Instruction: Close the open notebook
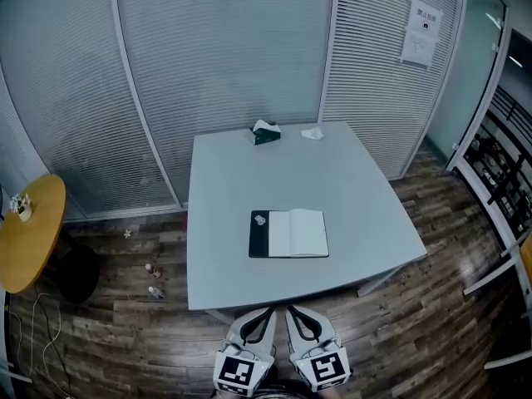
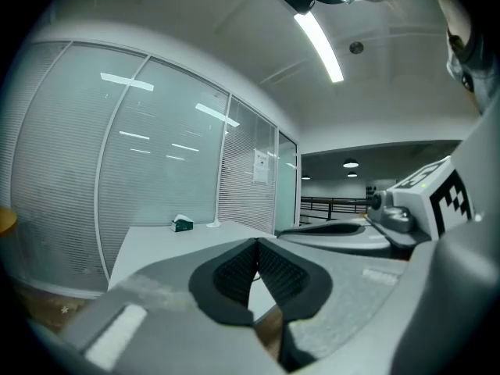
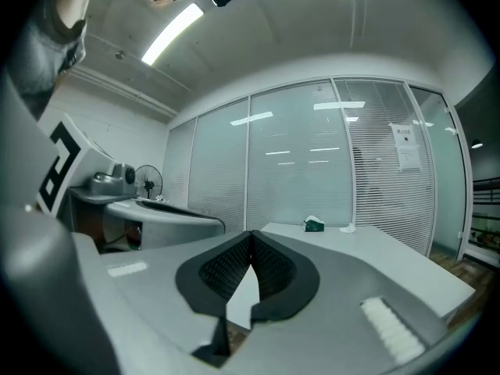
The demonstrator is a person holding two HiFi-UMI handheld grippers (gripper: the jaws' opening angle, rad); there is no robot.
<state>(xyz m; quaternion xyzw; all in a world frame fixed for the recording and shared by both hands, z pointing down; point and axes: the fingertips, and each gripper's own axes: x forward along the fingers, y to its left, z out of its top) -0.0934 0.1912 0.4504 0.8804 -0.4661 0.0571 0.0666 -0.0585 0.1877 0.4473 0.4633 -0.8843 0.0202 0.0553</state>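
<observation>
An open notebook (image 1: pixel 299 233) lies flat near the middle of the grey table (image 1: pixel 357 189), its black cover (image 1: pixel 259 233) spread to the left and white pages to the right. Both grippers hang side by side just short of the table's near edge, well apart from the notebook. My left gripper (image 1: pixel 268 311) (image 2: pixel 256 241) is shut, its ribbed pads meeting at the tip with nothing between them. My right gripper (image 1: pixel 292 309) (image 3: pixel 251 233) is shut and empty too. The notebook does not show in either gripper view; only the tabletop (image 2: pixel 156 242) (image 3: pixel 391 248) does.
A green tissue box (image 1: pixel 266 132) (image 2: pixel 182 224) (image 3: pixel 314 224) and a crumpled white paper (image 1: pixel 312 133) (image 3: pixel 348 228) sit at the table's far edge. Glass partitions with blinds (image 1: pixel 224 48) stand behind. A round yellow table (image 1: pixel 29 231) is at the left, and a metal rack (image 1: pixel 503 181) at the right.
</observation>
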